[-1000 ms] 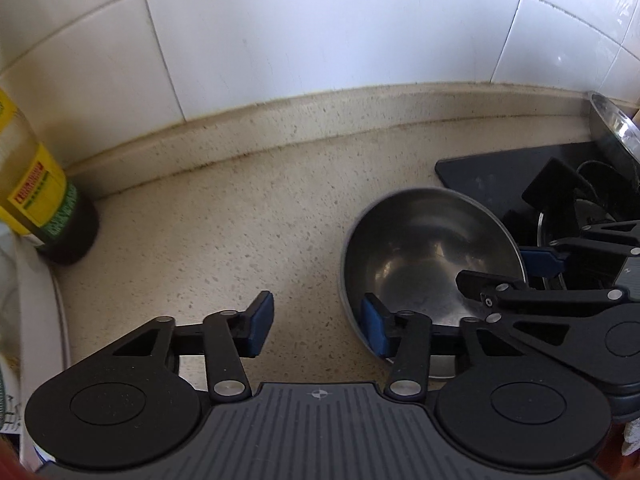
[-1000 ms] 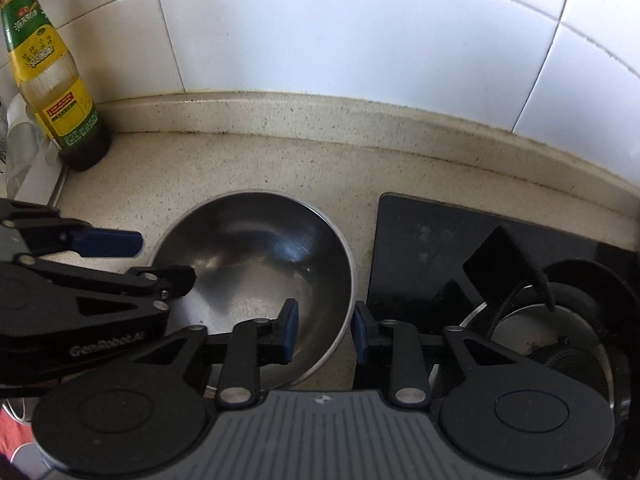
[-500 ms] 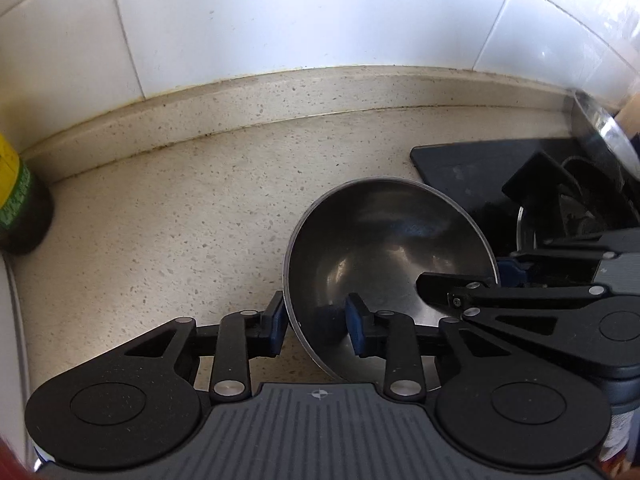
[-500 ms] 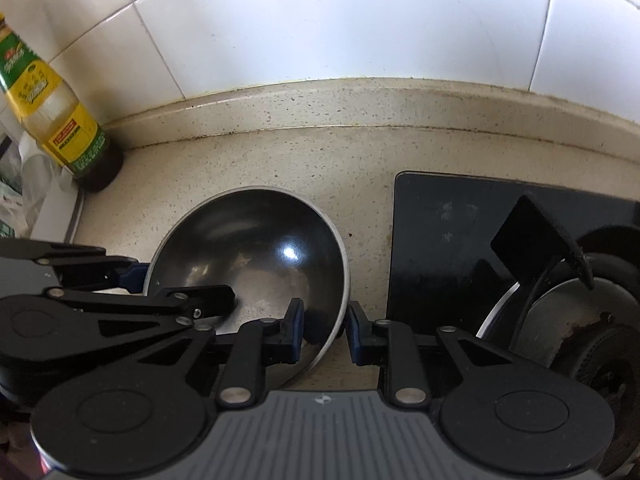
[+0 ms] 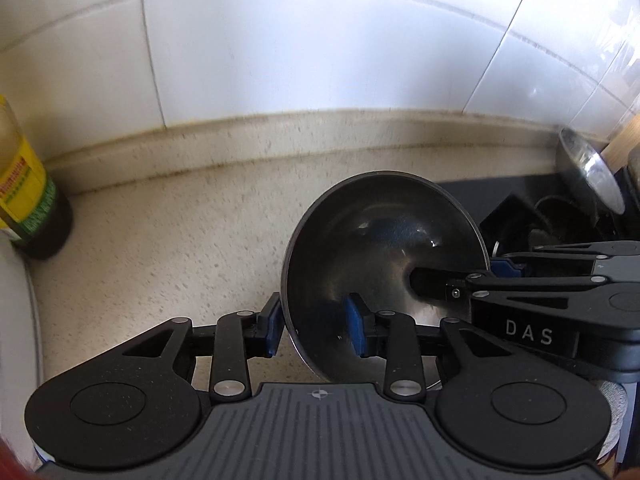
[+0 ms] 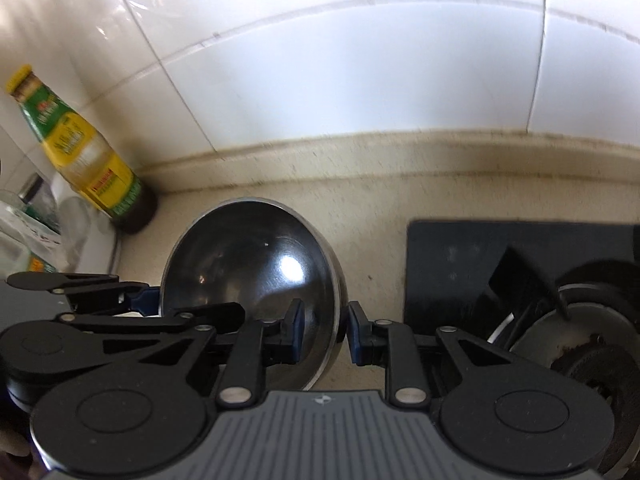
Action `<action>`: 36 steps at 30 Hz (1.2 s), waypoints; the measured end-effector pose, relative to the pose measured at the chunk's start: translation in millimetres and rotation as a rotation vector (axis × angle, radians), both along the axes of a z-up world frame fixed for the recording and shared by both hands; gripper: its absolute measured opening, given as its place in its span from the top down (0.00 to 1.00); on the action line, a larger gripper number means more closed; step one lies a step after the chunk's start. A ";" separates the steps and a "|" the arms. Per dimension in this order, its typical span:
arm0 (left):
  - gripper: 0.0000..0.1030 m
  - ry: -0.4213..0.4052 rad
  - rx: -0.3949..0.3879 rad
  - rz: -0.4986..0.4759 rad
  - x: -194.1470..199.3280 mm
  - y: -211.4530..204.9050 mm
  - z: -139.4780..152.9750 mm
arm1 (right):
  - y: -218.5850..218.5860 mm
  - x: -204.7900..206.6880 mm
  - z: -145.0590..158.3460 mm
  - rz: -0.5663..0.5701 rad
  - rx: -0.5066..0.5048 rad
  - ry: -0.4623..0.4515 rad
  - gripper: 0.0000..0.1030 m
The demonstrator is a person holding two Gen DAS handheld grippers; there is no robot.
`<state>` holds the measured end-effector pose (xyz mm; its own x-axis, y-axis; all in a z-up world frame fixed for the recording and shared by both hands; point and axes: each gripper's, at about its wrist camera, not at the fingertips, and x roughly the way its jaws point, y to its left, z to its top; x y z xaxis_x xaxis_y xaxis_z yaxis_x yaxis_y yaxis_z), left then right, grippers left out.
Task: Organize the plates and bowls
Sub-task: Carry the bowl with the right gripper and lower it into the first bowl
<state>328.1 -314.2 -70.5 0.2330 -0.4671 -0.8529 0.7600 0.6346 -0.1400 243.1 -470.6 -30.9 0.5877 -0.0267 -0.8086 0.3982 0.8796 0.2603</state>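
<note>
Polished steel bowl (image 5: pixel 380 248) with mirror-bright glints inside; speckled matt stone worktop (image 5: pixel 160 248); glossy white wall tiles (image 6: pixel 340 80) (grout lines dull); glossy black hob glass (image 6: pixel 460 264)

My steel bowl (image 5: pixel 384 256) is round, dark and shiny inside, with a thin bright rim. It is tipped up on edge above the speckled counter, open side facing near, its left and right rims pinched between blue pads

White tiled wall (image 5: pixel 320 60), speckled beige counter (image 5: pixel 168 248), black stove (image 6: pixel 500 264) at right, bright glare on tiles.
</note>
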 end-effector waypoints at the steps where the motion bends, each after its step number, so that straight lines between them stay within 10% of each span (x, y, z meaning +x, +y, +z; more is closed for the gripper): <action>1: 0.61 -0.006 -0.007 0.006 0.0 3.4 4.3 | 2.6 0.5 4.3 0.007 0.000 -0.008 0.79; 36: 0.51 -0.129 -0.058 0.255 -40.8 160.0 70.8 | 136.4 13.0 40.2 0.335 -0.016 -0.034 0.78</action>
<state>287.3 -154.2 0.3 0.4539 -0.4271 -0.7820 0.5909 0.8012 -0.0945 256.1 -334.2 9.3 0.5923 0.1605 -0.7896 0.0773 0.9641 0.2540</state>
